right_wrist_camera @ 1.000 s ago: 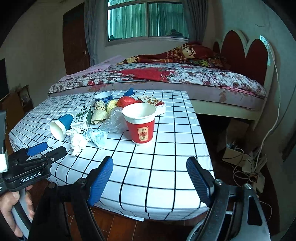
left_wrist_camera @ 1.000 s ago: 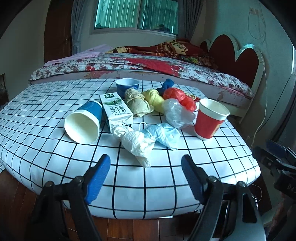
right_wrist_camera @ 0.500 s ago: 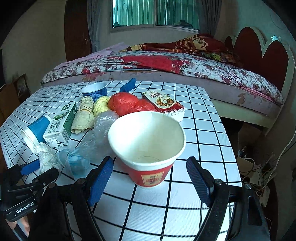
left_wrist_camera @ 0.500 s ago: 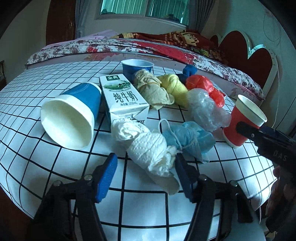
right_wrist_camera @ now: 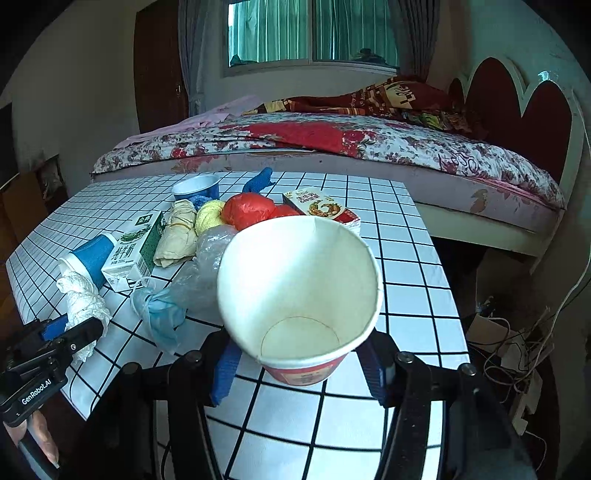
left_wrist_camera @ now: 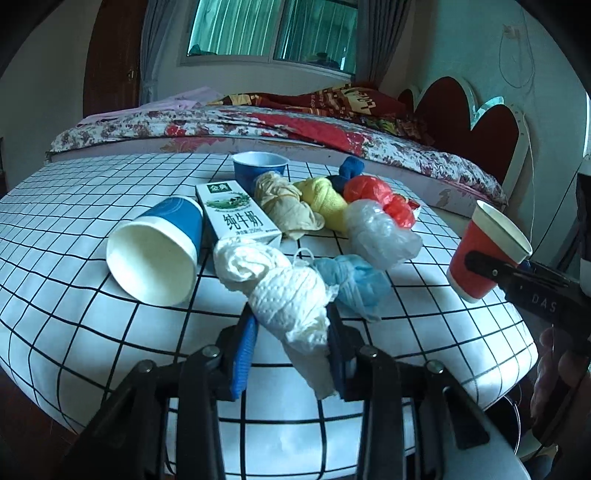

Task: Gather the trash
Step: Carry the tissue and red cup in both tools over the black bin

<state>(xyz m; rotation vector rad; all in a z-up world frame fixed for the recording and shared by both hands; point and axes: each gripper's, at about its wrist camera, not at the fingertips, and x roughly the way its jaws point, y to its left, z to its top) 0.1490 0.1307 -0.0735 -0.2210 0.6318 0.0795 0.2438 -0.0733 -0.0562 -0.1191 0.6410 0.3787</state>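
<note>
Both grippers closed in — left gripper (left_wrist_camera: 291, 332) now clamps the white tissue wad (left_wrist_camera: 288, 299), right gripper (right_wrist_camera: 299, 365) grips the red paper cup (right_wrist_camera: 299, 295) at 3 o'clock. Collection starting — tissue likely goes into cup.

Red cup (right_wrist_camera: 301, 369); white tissue (left_wrist_camera: 288, 295); black-gridded tablecloth (left_wrist_camera: 74, 221)

Daylight reaches you from the window (left_wrist_camera: 273, 33) at the far wall; it reads teal-green and slightly blown out. The room is otherwise dim, with a cool cast. The checked bench (left_wrist_camera: 92, 206) is evenly lit, and soft shadows fall toward you under the clutter. Fisheye bends its grid lines hard near the frame edges, and your corners go black. The near red cup (right_wrist_camera: 301, 291) looks sharp, its white inside bright without glare.
</note>
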